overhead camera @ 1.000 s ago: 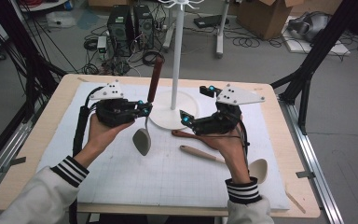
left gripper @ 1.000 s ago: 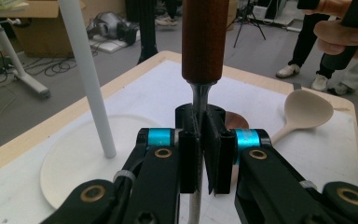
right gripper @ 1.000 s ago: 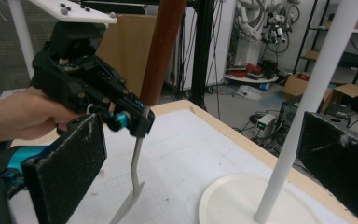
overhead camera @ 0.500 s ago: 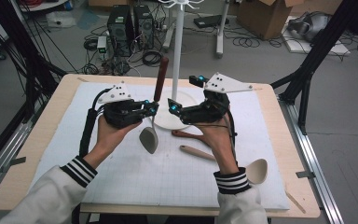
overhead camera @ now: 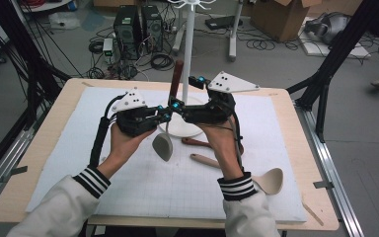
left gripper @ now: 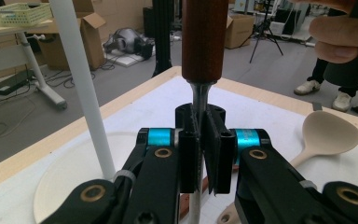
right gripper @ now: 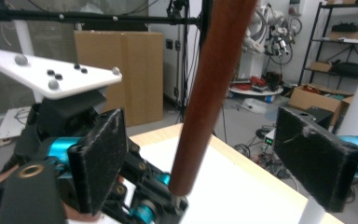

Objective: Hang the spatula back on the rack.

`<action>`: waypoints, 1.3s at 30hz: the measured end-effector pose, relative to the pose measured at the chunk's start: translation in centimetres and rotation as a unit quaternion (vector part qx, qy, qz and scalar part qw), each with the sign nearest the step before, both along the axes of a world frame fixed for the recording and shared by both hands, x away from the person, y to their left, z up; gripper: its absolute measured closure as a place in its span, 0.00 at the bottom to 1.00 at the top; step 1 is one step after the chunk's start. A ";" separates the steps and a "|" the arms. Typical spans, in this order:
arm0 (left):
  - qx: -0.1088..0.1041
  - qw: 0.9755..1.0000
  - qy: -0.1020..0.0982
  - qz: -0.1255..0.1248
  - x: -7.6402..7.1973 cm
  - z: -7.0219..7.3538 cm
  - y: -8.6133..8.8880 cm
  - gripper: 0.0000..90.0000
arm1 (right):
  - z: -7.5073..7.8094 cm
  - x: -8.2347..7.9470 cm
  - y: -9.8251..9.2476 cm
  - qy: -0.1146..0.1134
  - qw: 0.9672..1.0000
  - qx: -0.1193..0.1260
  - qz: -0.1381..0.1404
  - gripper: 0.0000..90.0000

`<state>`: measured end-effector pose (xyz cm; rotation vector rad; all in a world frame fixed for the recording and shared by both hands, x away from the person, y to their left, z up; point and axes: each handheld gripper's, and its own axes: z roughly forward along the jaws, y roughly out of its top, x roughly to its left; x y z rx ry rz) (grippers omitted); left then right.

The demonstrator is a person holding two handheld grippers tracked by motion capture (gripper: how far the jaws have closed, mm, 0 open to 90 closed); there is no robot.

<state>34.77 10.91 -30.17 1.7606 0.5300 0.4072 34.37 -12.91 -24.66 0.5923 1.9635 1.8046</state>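
Left gripper (left gripper: 200, 154) clamps the ladle (overhead camera: 164, 145); right gripper (right gripper: 214, 172), closing, brackets its handle untouched

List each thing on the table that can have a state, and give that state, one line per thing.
Metal spoon: held upright, bowl down, off the mat.
Left gripper: shut on the spoon's metal shank.
Right gripper: open, pads either side of the spoon's brown handle, not touching.
Wooden spoon: lying flat.
White stand: upright.
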 end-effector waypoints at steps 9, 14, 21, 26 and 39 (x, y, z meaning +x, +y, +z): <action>0.004 1.000 -0.009 0.004 -0.2 -0.1 -0.4 0.94 | 0.2 0.1 0.3 0.007 1.000 0.002 -0.008 0.36; 0.005 1.000 -0.011 0.003 -0.3 -0.1 -0.7 0.94 | 0.3 0.0 0.4 0.008 1.000 0.008 -0.009 0.48; 0.008 1.000 -0.014 0.001 -0.4 -0.2 -0.9 0.94 | 0.4 -0.1 0.4 0.013 1.000 0.015 -0.012 0.64; 0.007 1.000 -0.015 -0.001 -0.4 -0.2 -1.0 0.94 | 0.4 -0.1 0.2 0.015 1.000 0.019 -0.016 0.73; -0.001 1.000 -0.021 -0.004 -0.5 -0.3 -1.1 0.94 | 0.3 0.3 0.1 0.040 0.998 0.046 -0.007 0.80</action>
